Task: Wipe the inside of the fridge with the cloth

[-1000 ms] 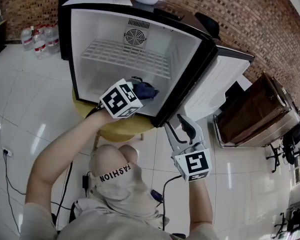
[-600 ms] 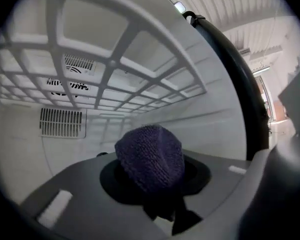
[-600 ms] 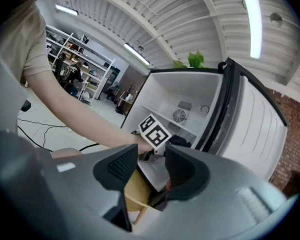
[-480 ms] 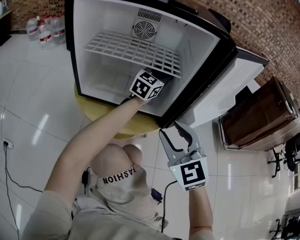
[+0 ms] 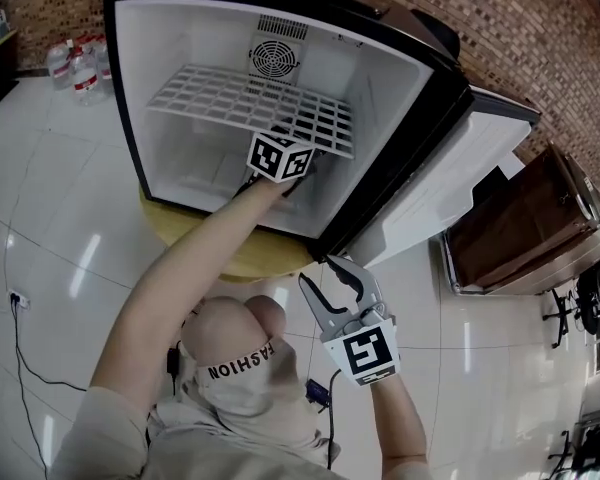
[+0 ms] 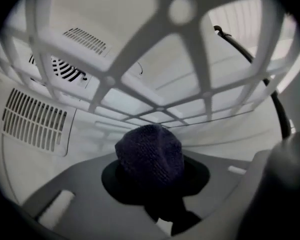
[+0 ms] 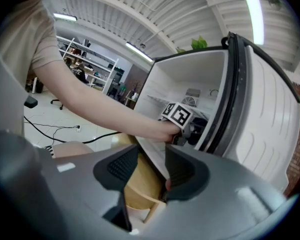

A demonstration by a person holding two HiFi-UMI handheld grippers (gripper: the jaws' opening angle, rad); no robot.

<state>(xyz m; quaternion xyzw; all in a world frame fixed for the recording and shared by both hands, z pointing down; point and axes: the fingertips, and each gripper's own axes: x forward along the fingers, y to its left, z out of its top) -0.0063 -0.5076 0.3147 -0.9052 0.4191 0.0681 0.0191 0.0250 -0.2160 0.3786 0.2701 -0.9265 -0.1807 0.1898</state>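
Since a second ago the left claw (image 5: 283, 160) went deeper into the fridge (image 5: 130, 88), under its wire shelf (image 5: 250, 103), gripping the dark cloth (image 6: 150, 156). Outside the fridge, the right claw (image 5: 322, 278) hangs open and empty. Wiping seems only begun; most walls remain.

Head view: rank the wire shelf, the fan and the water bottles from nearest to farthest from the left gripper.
From the left gripper, which holds the cloth:
1. Wire shelf, just above it.
2. Fan, on the back wall of the fridge.
3. Water bottles, outside, far left.
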